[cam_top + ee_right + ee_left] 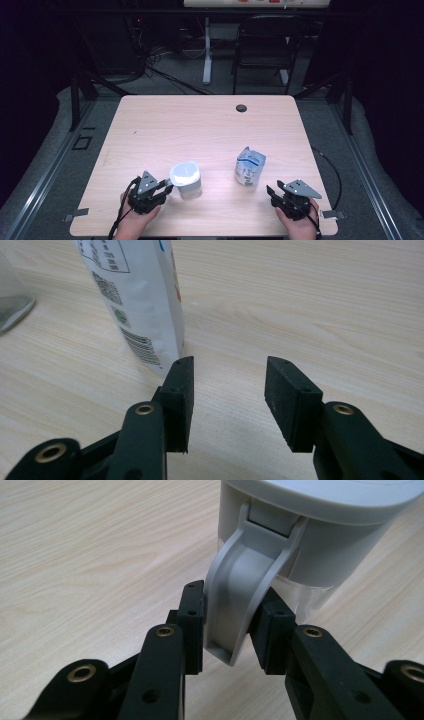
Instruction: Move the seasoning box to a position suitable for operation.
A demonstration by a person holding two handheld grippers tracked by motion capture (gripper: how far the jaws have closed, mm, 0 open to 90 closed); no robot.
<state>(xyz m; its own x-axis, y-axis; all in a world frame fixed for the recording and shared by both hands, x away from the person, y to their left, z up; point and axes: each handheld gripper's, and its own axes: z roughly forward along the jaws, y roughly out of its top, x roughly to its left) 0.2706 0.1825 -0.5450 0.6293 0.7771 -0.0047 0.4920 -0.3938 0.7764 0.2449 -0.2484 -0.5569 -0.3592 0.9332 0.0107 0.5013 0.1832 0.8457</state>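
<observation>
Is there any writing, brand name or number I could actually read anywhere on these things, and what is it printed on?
None can be read.
White pouch: blocks of small print, a barcode and a round green sign, all too small and blurred to make out.
Pouch front: blue markings, too small to read.
Grey-lidded container: no writing visible.

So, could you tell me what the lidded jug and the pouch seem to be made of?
Jug: lid and handle look like matte grey moulded plastic; the body below looks clear, plastic or glass. Pouch: probably glossy printed plastic film, judging by its creased top and sheen.
</observation>
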